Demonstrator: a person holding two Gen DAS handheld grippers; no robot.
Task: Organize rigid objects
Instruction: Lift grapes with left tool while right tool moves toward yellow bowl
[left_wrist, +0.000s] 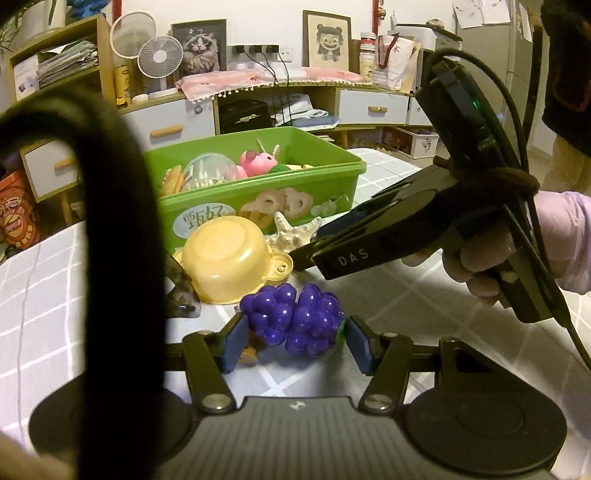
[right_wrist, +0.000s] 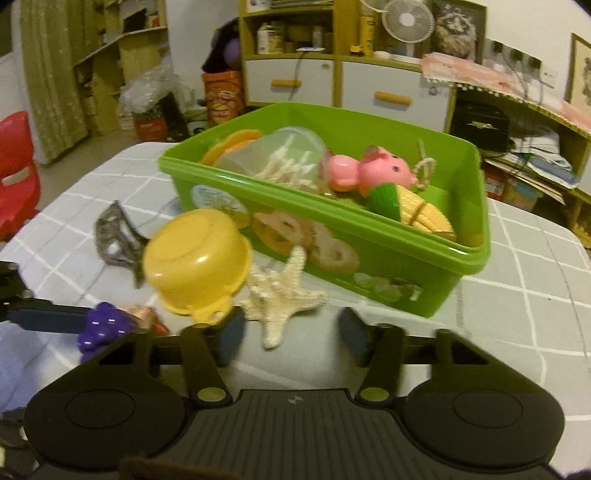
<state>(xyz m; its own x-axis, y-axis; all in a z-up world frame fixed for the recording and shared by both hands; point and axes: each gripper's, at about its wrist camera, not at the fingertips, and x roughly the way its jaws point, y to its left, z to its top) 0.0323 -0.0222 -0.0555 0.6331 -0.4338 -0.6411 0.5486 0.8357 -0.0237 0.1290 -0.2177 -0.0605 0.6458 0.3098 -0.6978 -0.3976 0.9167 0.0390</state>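
Grapes (left_wrist: 295, 322), a purple plastic bunch, sit on the counter (left_wrist: 424, 306) just in front of the upturned yellow bowl (left_wrist: 225, 258), and the left gripper (left_wrist: 293, 341) has them: pads pressed to both flanks, jaws nearly closed on the cluster. They look light, hard and glossy, so likely slippery on those bumps; a squeeze across the widest middle seems the safe hold. Over to the right gripper (right_wrist: 290, 334): its jaws stand a little apart around the starfish (right_wrist: 282, 301), and whether the pads touch it can't be told. That one looks dry, stiff and brittle at the arms, so take it by the body. Just behind waits the green bin (right_wrist: 458, 273), already holding a pink pig (right_wrist: 369, 170) and toy corn (right_wrist: 417, 210).
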